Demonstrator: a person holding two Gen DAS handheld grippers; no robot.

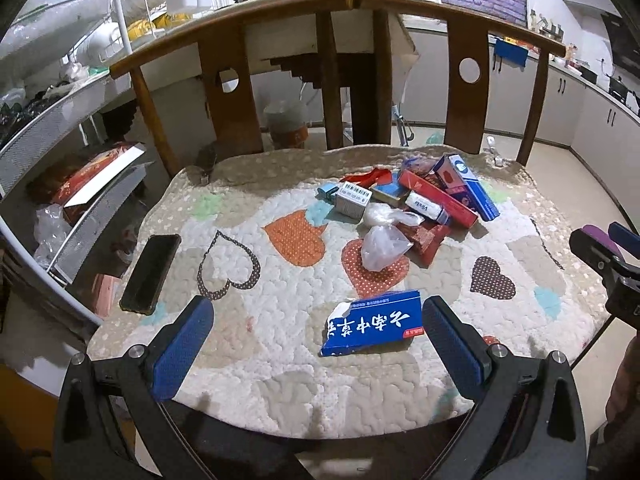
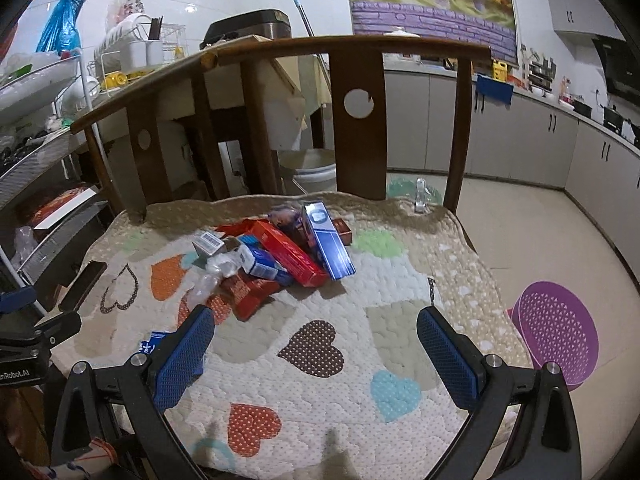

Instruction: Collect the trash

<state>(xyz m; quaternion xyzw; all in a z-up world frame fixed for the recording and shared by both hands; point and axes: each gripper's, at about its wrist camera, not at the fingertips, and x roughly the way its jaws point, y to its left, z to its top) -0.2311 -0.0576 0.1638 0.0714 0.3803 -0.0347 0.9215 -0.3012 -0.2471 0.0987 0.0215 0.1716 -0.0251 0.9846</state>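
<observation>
Setting: a wooden chair [image 1: 352,4] with a quilted heart-patterned seat cushion [image 1: 280,344] carrying the trash; kitchen cabinets behind.
Left tongs [image 1: 318,344]: spread wide, holding nothing, low over the cushion's front edge.
Torn blue box [image 1: 374,328]: lies flat near the front of the cushion, between the left tongs' pads [image 1: 182,350], close to the right-hand pad; whether it touches that pad cannot be told.
Right tongs [image 2: 316,356]: spread wide, empty, above the front right part of the cushion over a brown dotted heart.
Trash pile [image 1: 416,204]: heaped toward the back of the cushion, slightly right of centre; well apart from both tongs.
Pile contents: a long red box [image 2: 288,254], a tall blue box [image 2: 328,242] leaning on it, a small grey labelled box [image 1: 352,200], a white and blue tube carton [image 1: 426,208], a crumpled clear plastic bag [image 1: 382,246] at the front of the pile, and red wrapper pieces under it.
Black phone [image 1: 151,266]: flat at the cushion's left edge, apart from the pile.
Purple perforated basket [image 2: 558,338]: on the floor just beside the cushion's right edge.
Wire rack [image 1: 60,128]: left of the chair, holding dishes and packets.
</observation>
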